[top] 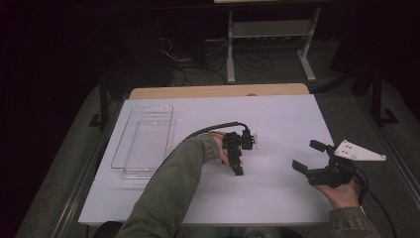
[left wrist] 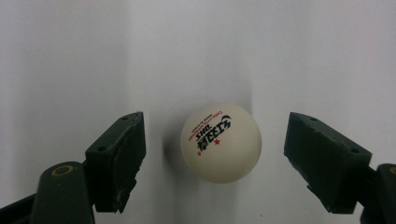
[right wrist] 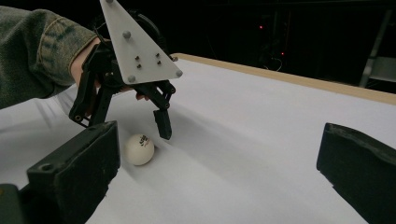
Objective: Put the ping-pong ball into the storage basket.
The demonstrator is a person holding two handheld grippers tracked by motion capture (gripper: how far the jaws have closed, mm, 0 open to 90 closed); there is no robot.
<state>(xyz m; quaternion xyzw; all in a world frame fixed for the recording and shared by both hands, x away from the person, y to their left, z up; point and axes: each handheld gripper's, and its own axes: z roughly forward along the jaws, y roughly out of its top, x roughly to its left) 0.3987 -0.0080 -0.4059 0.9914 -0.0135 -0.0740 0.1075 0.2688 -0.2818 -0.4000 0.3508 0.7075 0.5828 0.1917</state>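
at the left of the table (top: 277, 198), in the high view, a clear plastic tray (top: 144, 141) lies flat on the white surface, well apart from both tools.

toward the middle, the left gripper (top: 236, 157) points down at the table, held by a hand in a green sleeve (top: 171, 191). in the left gripper view, a white table tennis ball (left wrist: 220, 142) rests on the white surface between the two black jaws of the left gripper (left wrist: 215, 158). a clear gap shows on each side of the ball: the left jaw stands apart from it, and the right jaw stands slightly farther off. neither pad touches the ball. the jaws are released, not clenched, and they grasp nothing. the printed mark on the ball, black lettering with a red star, faces the camera.

the right gripper view shows the same arrangement from the side: the ball (right wrist: 139, 149) sits on the table directly under the left gripper (right wrist: 140, 119), one jaw tip just beside the ball, with a grey three-cornered plate on top of the tool.

at the right of the table, the right gripper (top: 309, 158) rests low in the person's hand, well apart from the ball. its jaws stand wide and released, with only bare table surface between them.
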